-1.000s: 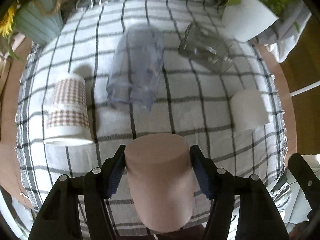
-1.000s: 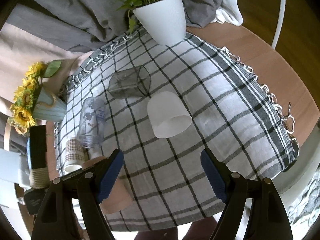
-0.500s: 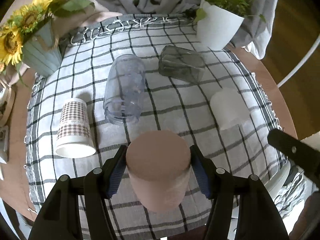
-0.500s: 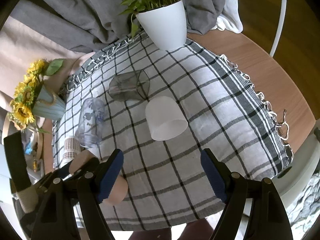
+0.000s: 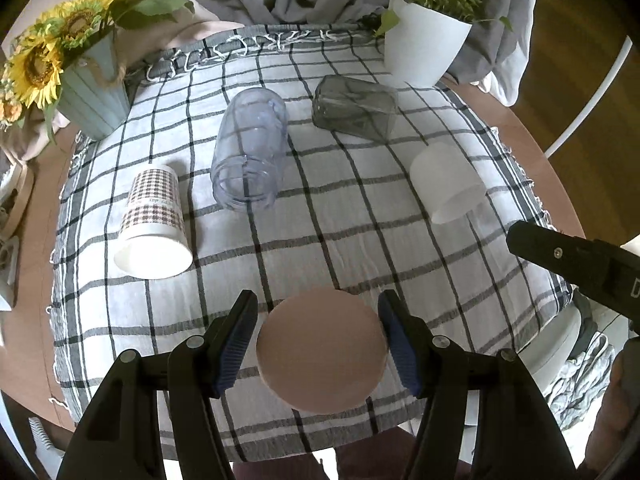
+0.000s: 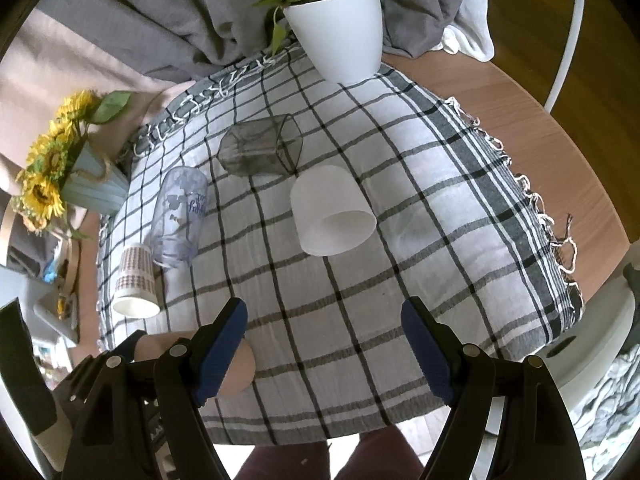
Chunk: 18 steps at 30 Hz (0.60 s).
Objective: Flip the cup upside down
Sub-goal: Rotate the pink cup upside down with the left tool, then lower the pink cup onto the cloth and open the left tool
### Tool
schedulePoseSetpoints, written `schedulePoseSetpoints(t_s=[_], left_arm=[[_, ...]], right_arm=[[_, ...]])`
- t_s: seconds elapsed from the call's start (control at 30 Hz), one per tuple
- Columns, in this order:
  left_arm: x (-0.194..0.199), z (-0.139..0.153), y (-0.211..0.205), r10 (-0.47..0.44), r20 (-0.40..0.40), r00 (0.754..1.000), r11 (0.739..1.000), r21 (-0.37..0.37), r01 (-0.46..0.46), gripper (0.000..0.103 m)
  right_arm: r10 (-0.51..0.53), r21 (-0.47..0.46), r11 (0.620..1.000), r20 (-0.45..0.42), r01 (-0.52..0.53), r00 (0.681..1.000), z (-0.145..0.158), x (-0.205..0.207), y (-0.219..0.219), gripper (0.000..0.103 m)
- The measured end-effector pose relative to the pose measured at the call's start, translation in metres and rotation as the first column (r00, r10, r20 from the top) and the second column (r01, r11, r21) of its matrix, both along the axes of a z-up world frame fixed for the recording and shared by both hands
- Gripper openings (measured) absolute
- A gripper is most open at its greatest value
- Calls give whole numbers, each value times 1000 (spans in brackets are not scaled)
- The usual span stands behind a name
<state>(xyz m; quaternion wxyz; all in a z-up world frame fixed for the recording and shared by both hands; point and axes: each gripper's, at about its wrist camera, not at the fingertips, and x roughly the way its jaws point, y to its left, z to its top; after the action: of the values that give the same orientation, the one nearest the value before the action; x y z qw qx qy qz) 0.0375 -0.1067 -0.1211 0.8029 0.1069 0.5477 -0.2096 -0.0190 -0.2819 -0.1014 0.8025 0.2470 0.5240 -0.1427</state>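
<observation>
My left gripper is shut on a pink cup, holding it above the near edge of the checked tablecloth with its flat base facing the camera. The same pink cup shows at the lower left of the right wrist view, behind my right gripper's left finger. My right gripper is open and empty above the near side of the cloth. Its arm enters the left wrist view from the right.
Lying on their sides on the cloth: a checked paper cup, a clear glass, a grey glass and a white cup. A sunflower vase stands far left, a white plant pot far right.
My left gripper has risen and pulled back with the pink cup, tilting so the cup's base now faces the camera. My right gripper has risen slightly and stays open.
</observation>
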Motion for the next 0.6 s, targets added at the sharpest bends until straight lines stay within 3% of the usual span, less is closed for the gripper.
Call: schedulePoseSetpoints(t_s=[0.23,0.3,0.4,0.6], left_arm=[[2,1,-1,6,15,1000,1000,16,-6,67],[2,2,-1,5,27,1000,1000,26,-6,74],[0,8,0,11,48,999,1000,20,-12,77],[-10,33,11,53,135,989,999,4,-54,94]], right_arm=[[8,-13,1000,-4,-8,1000,1,-2,2,79],[6,-26,1000,-3,-6,1000,3,-3,3,80],[9,-38,999,1,-9,1000,7,-5,3,80],[14,-81,997,37,-11,999,28,-15,7,88]])
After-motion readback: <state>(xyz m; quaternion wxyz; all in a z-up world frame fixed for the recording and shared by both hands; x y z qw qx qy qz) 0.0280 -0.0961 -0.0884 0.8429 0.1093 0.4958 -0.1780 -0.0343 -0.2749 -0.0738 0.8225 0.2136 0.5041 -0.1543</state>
